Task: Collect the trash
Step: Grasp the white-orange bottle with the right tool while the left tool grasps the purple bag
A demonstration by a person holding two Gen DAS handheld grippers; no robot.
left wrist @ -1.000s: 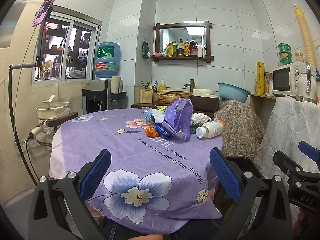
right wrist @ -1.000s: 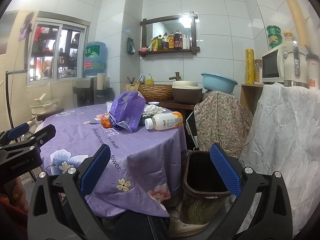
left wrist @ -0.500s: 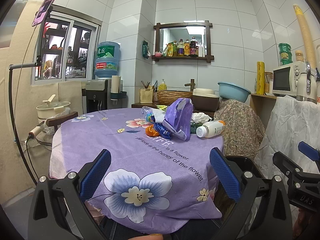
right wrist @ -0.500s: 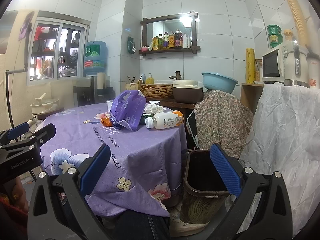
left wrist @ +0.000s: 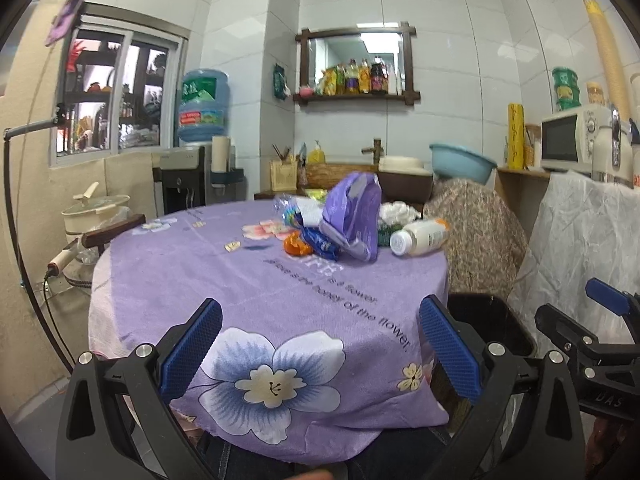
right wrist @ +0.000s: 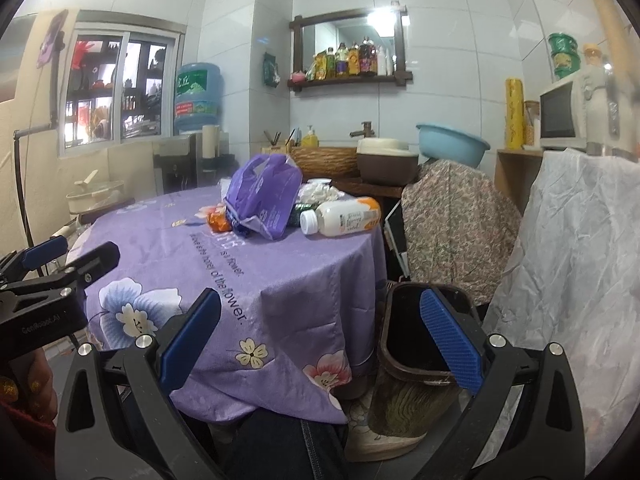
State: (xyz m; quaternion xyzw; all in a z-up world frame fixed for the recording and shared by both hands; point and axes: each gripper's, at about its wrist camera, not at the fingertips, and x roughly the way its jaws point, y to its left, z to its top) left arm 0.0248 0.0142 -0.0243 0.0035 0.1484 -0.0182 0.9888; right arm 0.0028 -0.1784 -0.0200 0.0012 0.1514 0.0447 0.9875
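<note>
A heap of trash lies at the far side of the round table with the purple flowered cloth (left wrist: 248, 304): a purple plastic bag (left wrist: 354, 216), a white bottle on its side (left wrist: 420, 236), an orange wrapper (left wrist: 294, 245), a blue wrapper (left wrist: 318, 242), a crushed clear bottle (left wrist: 290, 206) and white crumpled paper (left wrist: 396, 212). The bag (right wrist: 262, 196) and bottle (right wrist: 340, 220) also show in the right wrist view. A dark trash bin (right wrist: 416, 364) stands on the floor right of the table. My left gripper (left wrist: 320, 348) is open and empty at the table's near edge. My right gripper (right wrist: 320, 348) is open and empty, low beside the bin.
A chair draped in patterned cloth (right wrist: 456, 228) stands behind the bin. A white sheet (right wrist: 568, 264) covers furniture at the right. A sink counter with a wicker basket (right wrist: 324, 160) and a blue basin (right wrist: 452, 148) lies behind the table. A pot (left wrist: 94, 208) and a phone stand (left wrist: 24, 132) are at the left.
Both views have shifted slightly forward and blurred a little. Both grippers stay open and empty. The trash has not moved.
</note>
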